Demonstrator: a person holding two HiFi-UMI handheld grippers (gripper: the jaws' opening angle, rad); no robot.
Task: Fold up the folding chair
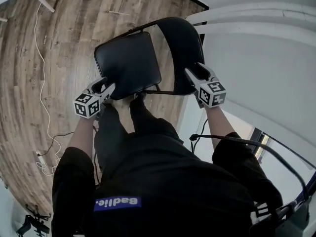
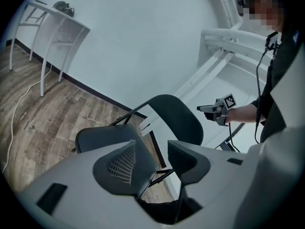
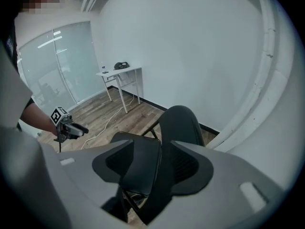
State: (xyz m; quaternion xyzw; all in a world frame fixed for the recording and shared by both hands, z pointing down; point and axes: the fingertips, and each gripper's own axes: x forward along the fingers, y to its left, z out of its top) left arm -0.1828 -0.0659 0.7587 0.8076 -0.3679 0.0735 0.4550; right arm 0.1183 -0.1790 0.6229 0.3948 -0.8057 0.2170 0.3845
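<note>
The black folding chair stands unfolded on the wood floor, with its seat (image 1: 127, 65) flat and its backrest (image 1: 181, 53) upright toward the white wall. My left gripper (image 1: 106, 88) hovers at the seat's near left corner, open, with nothing between its fingers. My right gripper (image 1: 195, 72) is open beside the backrest's near right edge. In the left gripper view the seat (image 2: 102, 135) and backrest (image 2: 174, 118) lie beyond the parted jaws of the left gripper (image 2: 152, 161), and the right gripper (image 2: 209, 109) shows farther off. The right gripper view looks past its gripper (image 3: 159, 163) at the seat (image 3: 138, 168).
A white table (image 3: 121, 70) stands against the wall, with a white cable (image 1: 42, 58) trailing over the floor left of the chair. A white wall and sloped ledges (image 1: 256, 48) rise just right of the chair. The person's legs (image 1: 143, 117) stand right behind the seat.
</note>
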